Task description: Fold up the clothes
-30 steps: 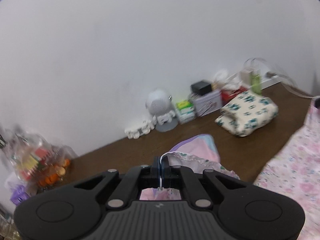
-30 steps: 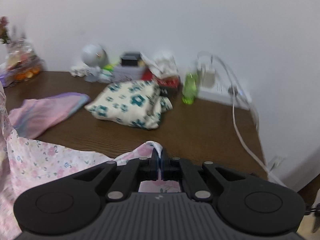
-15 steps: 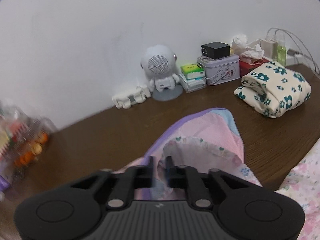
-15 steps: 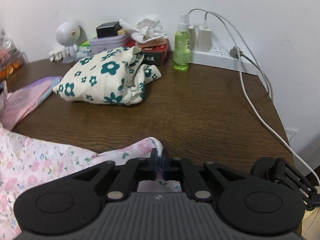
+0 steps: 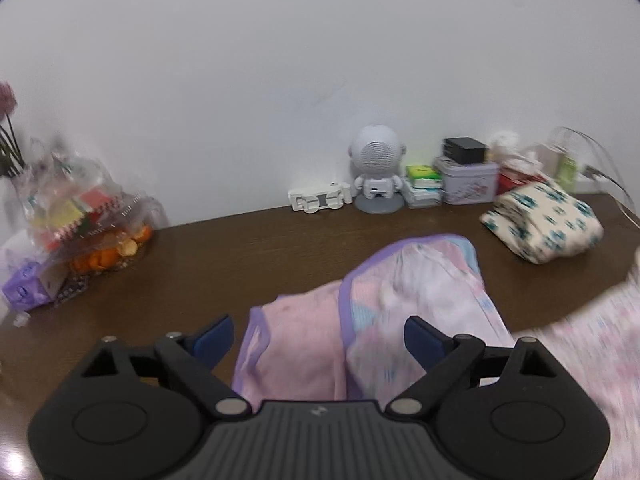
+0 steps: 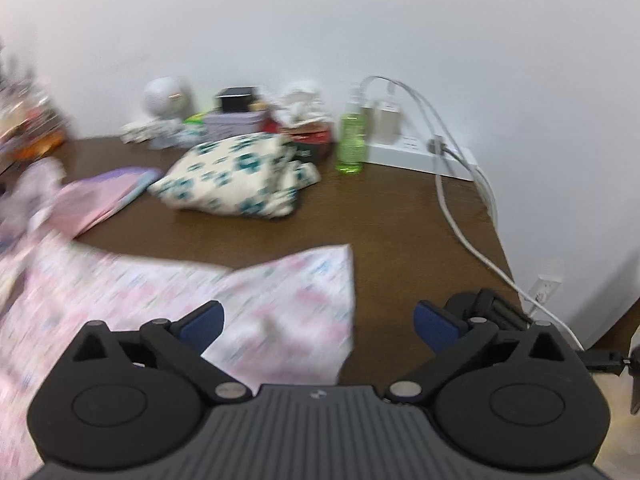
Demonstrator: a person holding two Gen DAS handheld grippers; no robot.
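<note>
Both claws are spread wide, nothing between the blue pads. Left claw [image 5: 319, 334] hangs over a pink garment w/ purple trim [image 5: 320, 332], soft knit-looking, lying rumpled on the dark wood-grain desk [image 5: 240, 248]. Right claw [image 6: 318, 325] sits above the corner of a thin pale-pink floral garment [image 6: 280, 292], spread flat on the desk, its edge blurred.

Further back, a cream bundle w/ teal flower print [image 6: 236, 178] lies folded up into a lumpy pillow shape, apart from the other 2 pieces. So 3 cloth items in all.

Along the white wall: 1 round-headed white astronaut figure [image 5: 377, 174] on a grey base, 1 lavender tin [image 5: 468, 182] w/ a black box on top, a small stack of green-and-white packs [image 5: 423, 186], 1 clear green bottle [image 6: 351, 142], 1 white power strip [image 6: 420, 152] w/ white cables trailing off the desk edge. At the far left, a crinkly clear plastic bag of snacks & oranges [image 5: 84, 220].
</note>
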